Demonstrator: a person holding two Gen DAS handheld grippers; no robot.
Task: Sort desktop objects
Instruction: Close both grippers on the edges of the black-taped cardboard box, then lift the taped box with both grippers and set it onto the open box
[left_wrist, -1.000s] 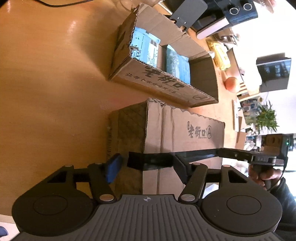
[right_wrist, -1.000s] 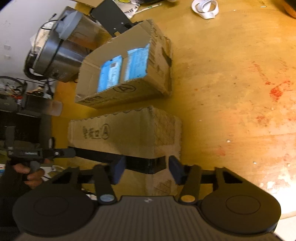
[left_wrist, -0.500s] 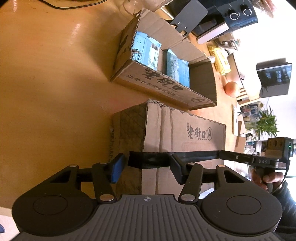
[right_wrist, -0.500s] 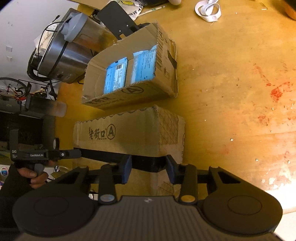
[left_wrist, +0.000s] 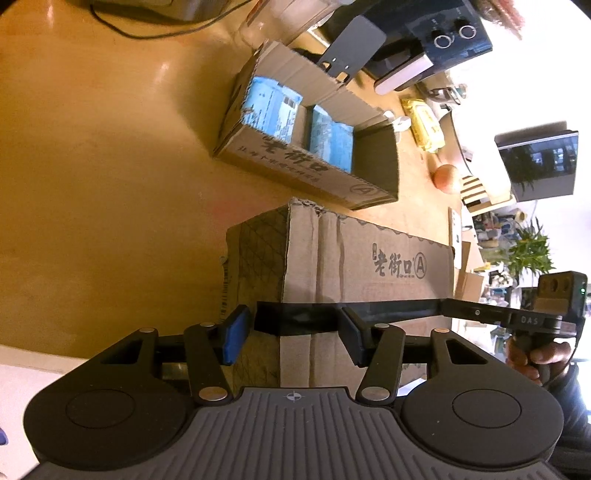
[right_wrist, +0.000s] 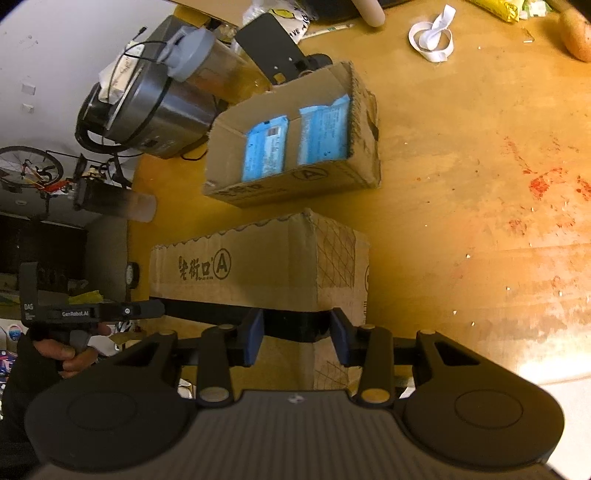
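The wooden surface (right_wrist: 461, 184) spreads beyond both tongs. The closed carton (left_wrist: 362, 266) sits just ahead, both tongs clamped on a black strip (left_wrist: 295, 319) along its near edge, likely for an even two-handed lift: left tongs (left_wrist: 293, 334), right tongs (right_wrist: 297, 334). An open box (right_wrist: 291, 158) waits beyond.

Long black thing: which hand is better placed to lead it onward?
Right, narrowly. Both hold the long black thing, but the right gripper sits snug on its end; on the left gripper the blue pad seems slightly off it.

Cluttered home, rice cooker (right_wrist: 147, 107), bicycle (right_wrist: 29, 170), houseplant (left_wrist: 530, 251)
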